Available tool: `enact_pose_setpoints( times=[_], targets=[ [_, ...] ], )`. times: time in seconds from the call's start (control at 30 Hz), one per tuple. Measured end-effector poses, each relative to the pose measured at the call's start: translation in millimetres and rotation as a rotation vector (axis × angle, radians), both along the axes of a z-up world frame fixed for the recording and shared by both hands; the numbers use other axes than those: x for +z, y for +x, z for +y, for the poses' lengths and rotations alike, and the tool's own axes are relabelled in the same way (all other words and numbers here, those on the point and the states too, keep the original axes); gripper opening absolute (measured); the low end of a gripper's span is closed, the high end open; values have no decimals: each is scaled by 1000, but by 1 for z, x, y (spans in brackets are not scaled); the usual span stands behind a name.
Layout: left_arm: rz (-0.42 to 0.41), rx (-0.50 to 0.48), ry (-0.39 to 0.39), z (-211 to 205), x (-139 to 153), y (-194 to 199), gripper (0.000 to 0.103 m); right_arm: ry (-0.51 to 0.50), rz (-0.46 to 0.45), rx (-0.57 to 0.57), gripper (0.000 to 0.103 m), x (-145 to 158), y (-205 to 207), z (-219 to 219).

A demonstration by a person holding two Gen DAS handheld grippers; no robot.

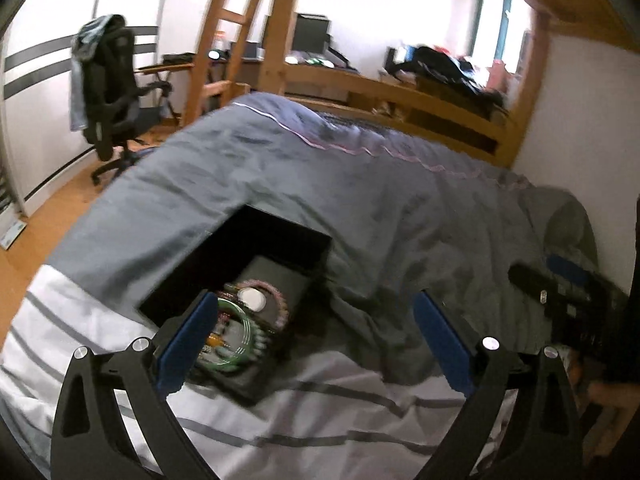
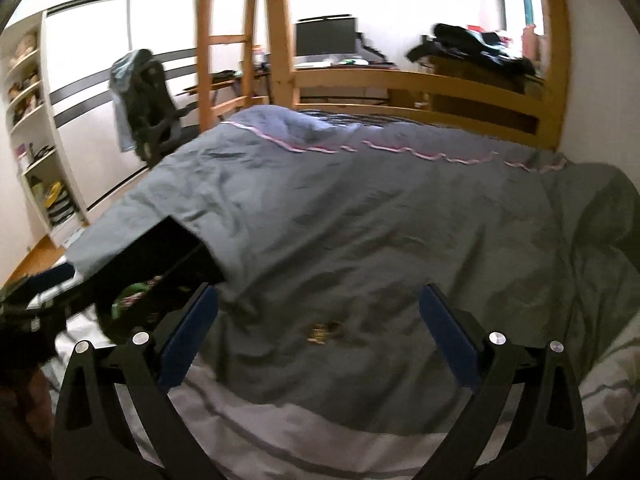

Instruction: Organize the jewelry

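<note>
On the bed (image 1: 360,208), a black jewelry box (image 1: 256,280) holds beaded bracelets (image 1: 240,328); left gripper (image 1: 316,340) and right gripper (image 2: 320,336) fingers are spread, holding nothing.

Grey duvet (image 2: 360,216), office chair (image 1: 108,92), monitor (image 2: 326,38)

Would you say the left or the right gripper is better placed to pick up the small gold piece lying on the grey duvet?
Probably the right gripper: it is open, and the gold piece lies between its fingers on the duvet. The left gripper, also open, sits by the black jewelry box.
</note>
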State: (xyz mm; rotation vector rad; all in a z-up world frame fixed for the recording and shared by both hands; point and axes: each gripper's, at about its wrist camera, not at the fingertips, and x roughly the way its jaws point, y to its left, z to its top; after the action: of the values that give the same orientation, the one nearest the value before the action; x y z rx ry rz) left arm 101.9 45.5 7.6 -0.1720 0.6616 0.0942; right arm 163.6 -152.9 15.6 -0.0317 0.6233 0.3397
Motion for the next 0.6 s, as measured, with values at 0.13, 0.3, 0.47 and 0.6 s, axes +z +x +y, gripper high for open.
enact_pose_setpoints(
  times=[0.13, 0.3, 0.47, 0.6],
  targets=[
    [21, -95, 44, -27, -18, 8, 96, 51, 36, -26, 99, -12, 13, -17],
    [50, -183, 66, -51, -38, 23, 96, 106, 58, -44, 91, -21, 27, -30],
    [79, -285, 49, -73, -55, 49, 75, 85, 74, 8, 35, -29, 45, -24],
    [134, -375, 43, -93, -78, 81, 55, 93, 220, 114, 32, -57, 73, -9]
  ],
)
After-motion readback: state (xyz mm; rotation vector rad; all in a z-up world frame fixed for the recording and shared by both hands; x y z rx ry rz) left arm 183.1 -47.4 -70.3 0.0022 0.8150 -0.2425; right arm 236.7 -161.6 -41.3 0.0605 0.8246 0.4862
